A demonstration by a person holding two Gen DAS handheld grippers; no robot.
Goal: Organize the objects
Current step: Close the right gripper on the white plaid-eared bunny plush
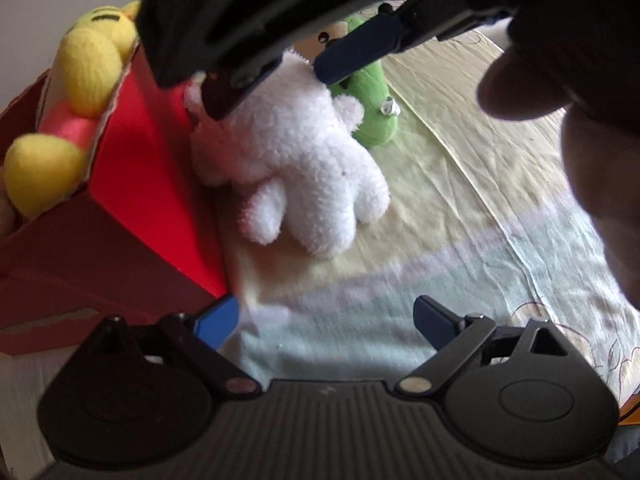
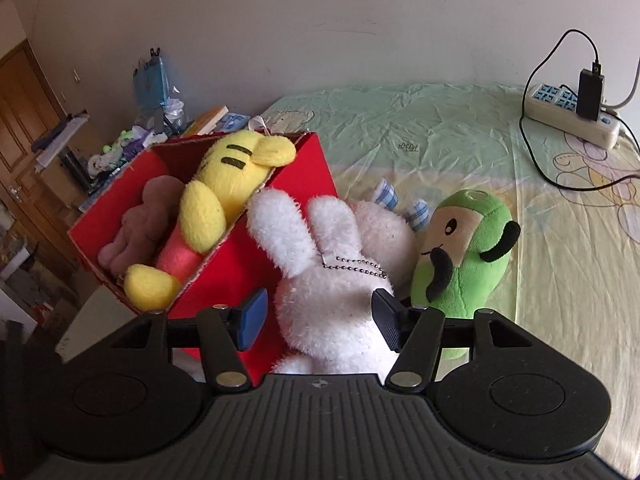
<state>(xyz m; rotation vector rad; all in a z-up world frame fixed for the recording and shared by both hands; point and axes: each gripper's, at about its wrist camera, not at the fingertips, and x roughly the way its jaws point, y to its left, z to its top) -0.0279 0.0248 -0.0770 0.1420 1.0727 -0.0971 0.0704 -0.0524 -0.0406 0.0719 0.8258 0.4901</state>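
Observation:
A white plush rabbit (image 2: 332, 292) lies on the bed against a red box (image 2: 256, 264). My right gripper (image 2: 320, 320) is open, its blue pads either side of the rabbit's body, not closed on it. The same rabbit (image 1: 296, 164) shows in the left wrist view, with the right gripper (image 1: 288, 76) above it. The box (image 1: 132, 184) holds a yellow plush (image 2: 228, 184) and a pink-brown plush (image 2: 136, 224). A green plush with a moustache (image 2: 464, 256) lies right of the rabbit. My left gripper (image 1: 326, 322) is open and empty, low over the sheet.
A pale green and yellow bedsheet (image 2: 560, 280) covers the bed. A white power strip (image 2: 572, 116) with a black charger and cable lies at the far right. A cluttered shelf (image 2: 120, 148) and wooden door (image 2: 24, 128) stand left of the box.

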